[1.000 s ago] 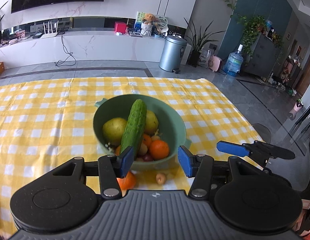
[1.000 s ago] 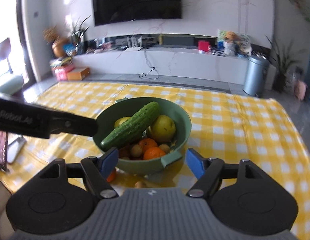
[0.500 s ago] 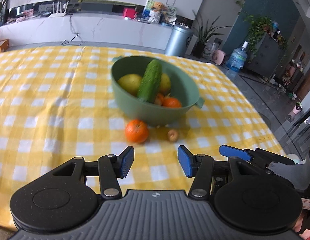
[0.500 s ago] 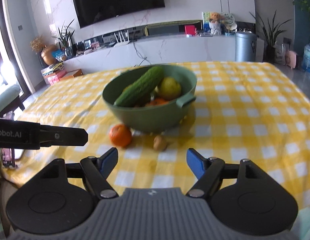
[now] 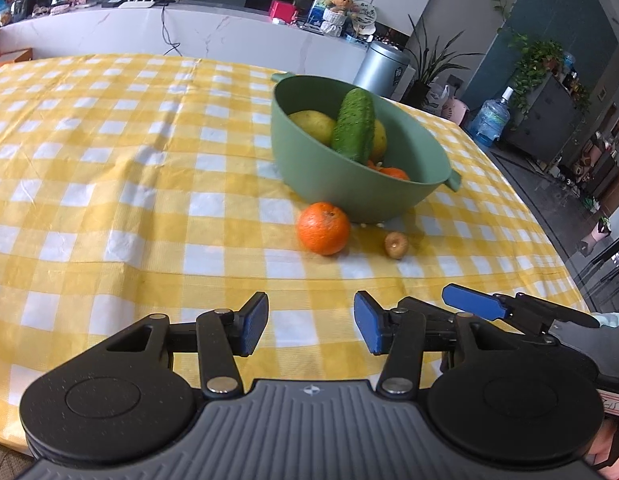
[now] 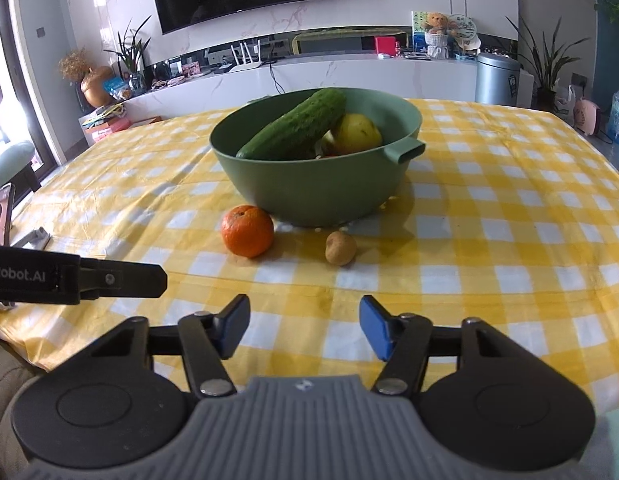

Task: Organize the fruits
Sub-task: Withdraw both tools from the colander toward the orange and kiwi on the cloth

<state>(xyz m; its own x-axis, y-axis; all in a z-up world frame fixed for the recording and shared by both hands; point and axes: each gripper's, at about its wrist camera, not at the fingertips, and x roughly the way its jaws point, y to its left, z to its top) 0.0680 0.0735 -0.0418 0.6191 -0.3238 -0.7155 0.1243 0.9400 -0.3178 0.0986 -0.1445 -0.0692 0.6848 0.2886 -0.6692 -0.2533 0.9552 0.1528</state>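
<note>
While most fruit already sits in green bowl (image 6: 317, 184) with cucumber (image 6: 297, 128) on top, an orange (image 6: 247, 231) and a small brown fruit (image 6: 340, 248) lie loose on tabletop (image 6: 489, 248) just beside it. Left tongs (image 5: 311, 328) agape, empty; right tongs (image 6: 303, 330) just narrowed, also empty. Nearly done.

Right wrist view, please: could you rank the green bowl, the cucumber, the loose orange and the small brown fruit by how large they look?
1. green bowl
2. cucumber, lying across the bowl
3. orange, on the cloth
4. small brown fruit, beside it
The two loose fruits sit nearer the camera, yet the order still looks clear.
</note>
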